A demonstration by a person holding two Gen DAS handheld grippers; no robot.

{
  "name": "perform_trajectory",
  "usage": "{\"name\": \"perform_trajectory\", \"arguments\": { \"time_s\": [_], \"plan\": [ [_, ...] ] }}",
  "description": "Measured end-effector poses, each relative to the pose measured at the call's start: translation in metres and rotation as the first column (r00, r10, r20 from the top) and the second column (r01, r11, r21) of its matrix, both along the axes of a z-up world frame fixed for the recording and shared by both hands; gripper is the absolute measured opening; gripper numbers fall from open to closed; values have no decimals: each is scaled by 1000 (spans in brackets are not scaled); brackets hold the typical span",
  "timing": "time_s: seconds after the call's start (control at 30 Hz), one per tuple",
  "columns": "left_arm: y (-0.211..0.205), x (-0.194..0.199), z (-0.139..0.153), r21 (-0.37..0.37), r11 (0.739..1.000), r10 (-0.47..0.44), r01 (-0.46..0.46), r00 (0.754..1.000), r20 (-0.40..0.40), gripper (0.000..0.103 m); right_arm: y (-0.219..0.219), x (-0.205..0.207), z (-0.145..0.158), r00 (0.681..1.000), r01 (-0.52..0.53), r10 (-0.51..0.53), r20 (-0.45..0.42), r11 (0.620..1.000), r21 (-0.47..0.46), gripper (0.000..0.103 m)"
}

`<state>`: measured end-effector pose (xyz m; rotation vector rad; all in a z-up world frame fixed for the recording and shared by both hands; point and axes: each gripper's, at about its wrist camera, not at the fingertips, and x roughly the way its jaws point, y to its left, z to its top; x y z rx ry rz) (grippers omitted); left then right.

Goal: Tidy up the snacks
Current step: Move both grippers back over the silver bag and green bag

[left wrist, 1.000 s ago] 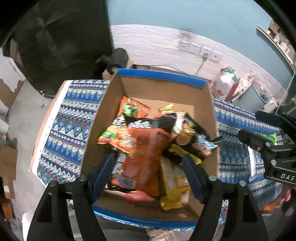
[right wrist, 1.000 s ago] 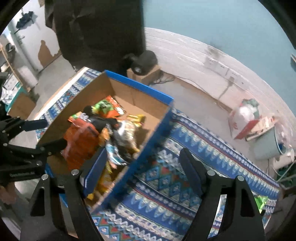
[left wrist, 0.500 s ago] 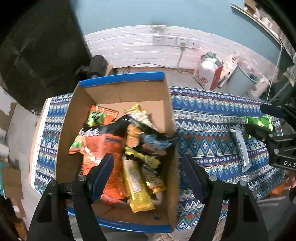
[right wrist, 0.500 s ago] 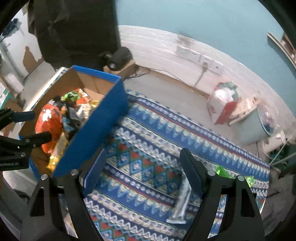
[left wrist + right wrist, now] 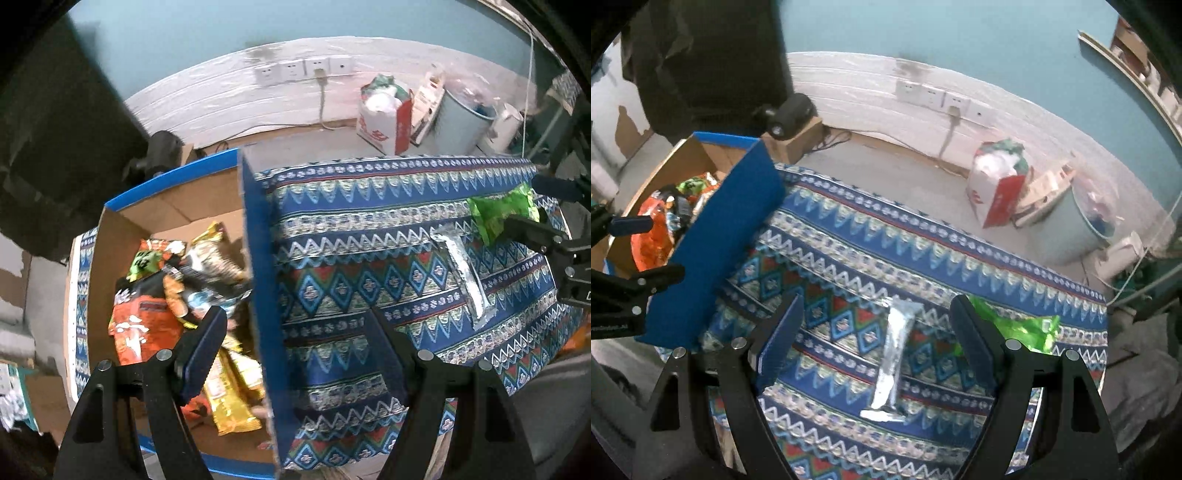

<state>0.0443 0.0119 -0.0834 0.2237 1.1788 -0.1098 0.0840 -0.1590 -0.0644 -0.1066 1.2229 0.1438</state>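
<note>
Right tongs (image 5: 875, 332) released above the silver packet (image 5: 892, 354) lying lengthwise on the tabletop (image 5: 849, 236), green packet (image 5: 1023, 328) just right, box (image 5: 258, 280) far left; left tongs (image 5: 295, 343) released; best straddle the packet's narrow width, then clench.

Little can be read. On the black body of the right gripper (image 5: 570, 266), at three o'clock in the left wrist view, a white letter "D" shows at the frame edge. The orange snack bag (image 5: 138, 317) in the cardboard box (image 5: 110, 266), at nine o'clock, carries white characters too blurred to make out. The red-and-white bag (image 5: 995, 192) at one o'clock bears red marks, unreadable
</note>
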Motion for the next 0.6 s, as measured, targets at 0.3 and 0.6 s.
{"name": "perform_trajectory", "arguments": {
  "time_s": [0.3, 0.6],
  "plan": [
    [-41, 11, -11, 21, 998, -55, 56, 998, -23, 78, -49, -7, -12, 997, 74, -74, -22, 997, 6, 81],
    [-73, 35, -26, 4, 996, -86, 87, 995, -44, 80, -91, 7, -27, 988, 145, -145, -45, 989, -4, 81]
  ]
}}
